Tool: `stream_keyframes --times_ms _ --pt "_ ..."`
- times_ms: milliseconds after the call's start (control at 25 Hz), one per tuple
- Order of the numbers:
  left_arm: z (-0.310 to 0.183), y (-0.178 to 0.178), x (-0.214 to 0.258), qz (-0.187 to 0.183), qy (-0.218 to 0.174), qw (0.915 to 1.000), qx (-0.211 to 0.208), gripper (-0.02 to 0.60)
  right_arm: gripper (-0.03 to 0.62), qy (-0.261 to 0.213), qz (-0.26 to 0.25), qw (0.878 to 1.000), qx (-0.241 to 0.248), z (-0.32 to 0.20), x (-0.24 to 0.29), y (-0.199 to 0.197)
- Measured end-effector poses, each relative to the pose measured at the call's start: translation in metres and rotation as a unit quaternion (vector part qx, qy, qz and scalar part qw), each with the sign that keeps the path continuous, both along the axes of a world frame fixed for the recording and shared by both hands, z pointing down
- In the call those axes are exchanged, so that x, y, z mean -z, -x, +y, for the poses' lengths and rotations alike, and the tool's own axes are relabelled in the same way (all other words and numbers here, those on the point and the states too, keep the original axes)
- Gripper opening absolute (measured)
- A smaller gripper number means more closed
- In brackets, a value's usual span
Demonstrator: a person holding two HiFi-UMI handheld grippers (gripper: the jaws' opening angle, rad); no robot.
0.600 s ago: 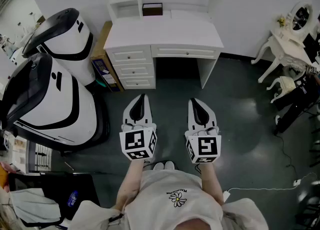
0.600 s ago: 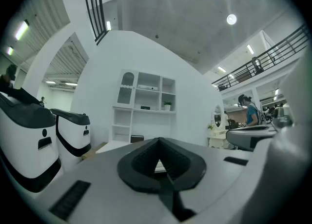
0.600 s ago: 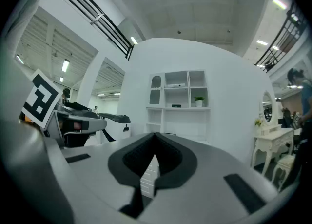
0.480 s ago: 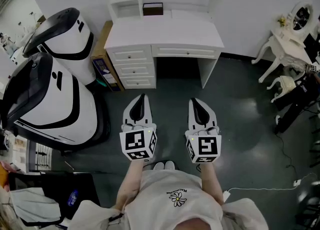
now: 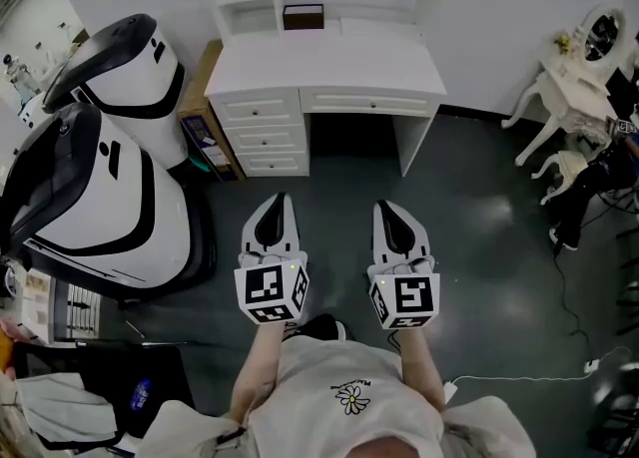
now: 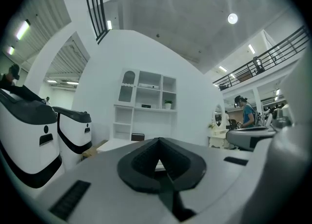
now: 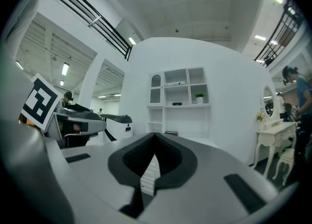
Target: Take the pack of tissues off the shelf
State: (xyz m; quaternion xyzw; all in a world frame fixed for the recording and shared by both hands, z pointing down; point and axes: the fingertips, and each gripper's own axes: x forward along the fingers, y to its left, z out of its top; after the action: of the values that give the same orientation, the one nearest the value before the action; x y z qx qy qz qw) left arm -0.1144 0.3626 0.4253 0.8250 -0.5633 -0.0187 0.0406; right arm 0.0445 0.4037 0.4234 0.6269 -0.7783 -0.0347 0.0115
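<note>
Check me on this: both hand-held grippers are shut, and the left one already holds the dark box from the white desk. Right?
Not quite. The left hand-held gripper and the right hand-held gripper are both shut, but the left holds nothing: the head view shows the dark box sitting on the white desk.

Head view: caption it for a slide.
Left gripper and right gripper, both shut, held side by side before the white desk.

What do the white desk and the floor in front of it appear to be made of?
The white desk looks like painted wood or board, satin finish: flat panels, drawer fronts with small knobs. The floor seems a smooth dark grey coated surface, slightly glossy: it shows soft light patches.
</note>
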Motion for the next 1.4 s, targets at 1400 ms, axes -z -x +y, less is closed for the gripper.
stream_keyframes --times_ms 1400 --pt "-0.352 -0.052 0.047 0.011 -0.097 0.9937 -0.055 -0.002 0.003 -0.034 0.043 0.999 -0.002 -0.334 0.017 -0.021"
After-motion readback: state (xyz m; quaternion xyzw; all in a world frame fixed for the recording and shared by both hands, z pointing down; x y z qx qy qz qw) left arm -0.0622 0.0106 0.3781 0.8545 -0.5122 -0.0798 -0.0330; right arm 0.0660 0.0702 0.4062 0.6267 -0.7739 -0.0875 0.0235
